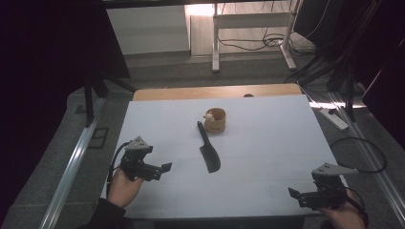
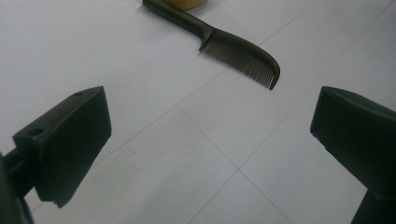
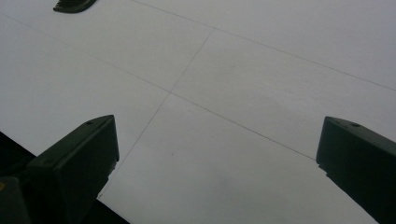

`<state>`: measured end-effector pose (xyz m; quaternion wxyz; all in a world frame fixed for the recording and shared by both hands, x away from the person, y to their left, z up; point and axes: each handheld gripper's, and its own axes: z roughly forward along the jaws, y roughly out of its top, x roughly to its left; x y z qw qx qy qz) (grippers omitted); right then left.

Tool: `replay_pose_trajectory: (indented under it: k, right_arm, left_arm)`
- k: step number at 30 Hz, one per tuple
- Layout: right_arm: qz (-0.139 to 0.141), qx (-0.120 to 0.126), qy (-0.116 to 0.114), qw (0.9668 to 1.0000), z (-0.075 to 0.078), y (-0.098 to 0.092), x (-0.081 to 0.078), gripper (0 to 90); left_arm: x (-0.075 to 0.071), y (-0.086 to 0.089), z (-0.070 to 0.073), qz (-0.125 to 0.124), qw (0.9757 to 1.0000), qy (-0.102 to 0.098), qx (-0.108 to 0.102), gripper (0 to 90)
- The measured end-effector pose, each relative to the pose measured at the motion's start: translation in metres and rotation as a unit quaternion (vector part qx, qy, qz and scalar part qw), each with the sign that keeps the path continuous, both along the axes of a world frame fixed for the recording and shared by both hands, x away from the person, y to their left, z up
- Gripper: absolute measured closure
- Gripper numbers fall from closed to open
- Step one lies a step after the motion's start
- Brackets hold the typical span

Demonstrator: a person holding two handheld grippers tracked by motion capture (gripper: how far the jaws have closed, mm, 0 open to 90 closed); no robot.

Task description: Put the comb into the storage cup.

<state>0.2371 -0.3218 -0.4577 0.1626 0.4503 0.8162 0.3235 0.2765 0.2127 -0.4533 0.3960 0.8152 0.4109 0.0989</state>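
Black comb lies flat mid-table, long axis running near-to-far, handle end just beside the wooden cup, toothed head toward the person. Left gripper is nearer, jaws wide apart and empty, comb ahead and slightly right of them. Right gripper sits well apart at the near right corner, also wide, empty.

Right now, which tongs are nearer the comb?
Left. The left tongs sit just left of the comb, open and apart from it; the right tongs are farther, near the table's right front corner.
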Motion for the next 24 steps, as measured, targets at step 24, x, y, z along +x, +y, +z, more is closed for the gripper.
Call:
replay_pose_trajectory:
  k: [24]
  right_arm:
    - [0.004,-0.001,0.005,1.0,-0.001,0.001,0.001,0.0]
  left_arm:
    - [0.046,-0.032,0.008,-0.035,0.999,0.015,0.023,0.0]
